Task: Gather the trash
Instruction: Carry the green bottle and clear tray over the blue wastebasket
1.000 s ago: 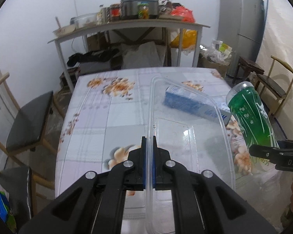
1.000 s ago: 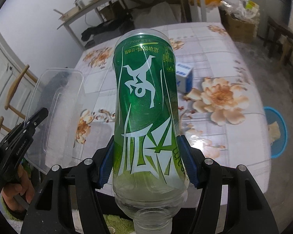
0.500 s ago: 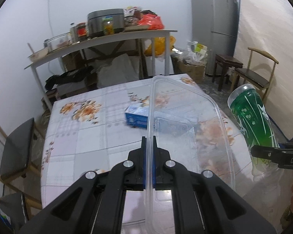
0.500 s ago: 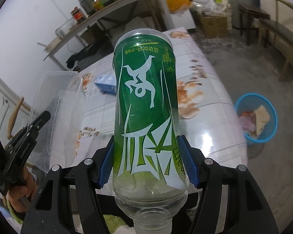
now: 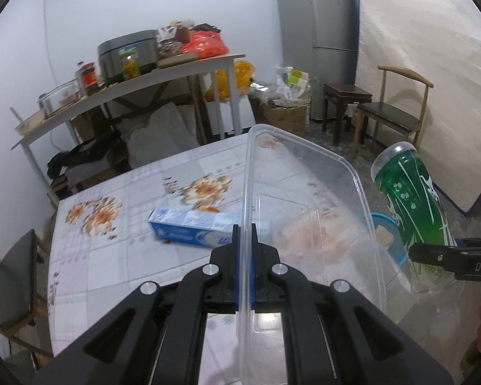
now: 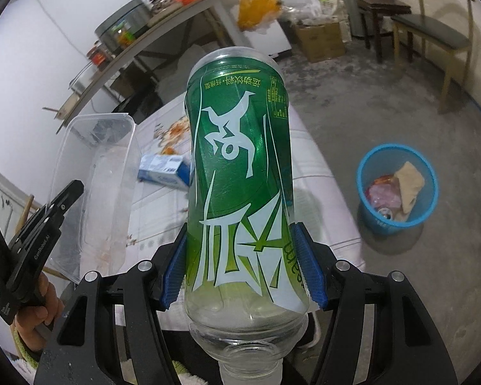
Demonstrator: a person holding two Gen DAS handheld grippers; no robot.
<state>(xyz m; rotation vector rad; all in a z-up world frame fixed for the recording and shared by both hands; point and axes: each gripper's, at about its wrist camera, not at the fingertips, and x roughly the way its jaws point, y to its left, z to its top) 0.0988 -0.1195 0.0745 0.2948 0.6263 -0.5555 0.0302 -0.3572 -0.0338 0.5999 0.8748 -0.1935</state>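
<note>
The left tongs (image 5: 245, 234) are pinched narrow on the rim of a clear, rectangular plastic food container (image 5: 311, 224), which is held up on edge above a counter covered in a pale floral-print cloth (image 5: 128, 224). Through the container's see-through wall the cloth's orange flowers show faintly. In the right wrist view the same container (image 6: 96, 176) stands at the left, with the left tongs (image 6: 72, 192) and the bare hand (image 6: 38, 314) that carries them below it.

The right tongs (image 6: 243, 266) grip a green-labelled clear plastic drink bottle (image 6: 240, 176) by its lower body, blue ribbed pads (image 6: 308, 269) pressing on both sides. The bottle is held upside down, neck toward the camera and base pointing away, and looks empty. In the left wrist view this bottle (image 5: 413, 199) appears at the right, tilted, with the dark tip of the right tongs (image 5: 433, 256) across it.

A long blue and white cardboard box (image 5: 192, 232) lies flat on the counter just beyond the container; the right wrist view shows it (image 6: 163, 170) partly behind the bottle.

On the grey concrete floor (image 6: 400, 102), beside the counter's far side, stands a round blue plastic waste basket (image 6: 362, 186) holding crumpled paper and wrappers. Well apart from the counter are a wooden chair with a dark seat (image 5: 391, 115), a dark stool (image 5: 346, 91), a tall grey fridge (image 5: 317, 32) and a cluttered white side table (image 5: 163, 77).
</note>
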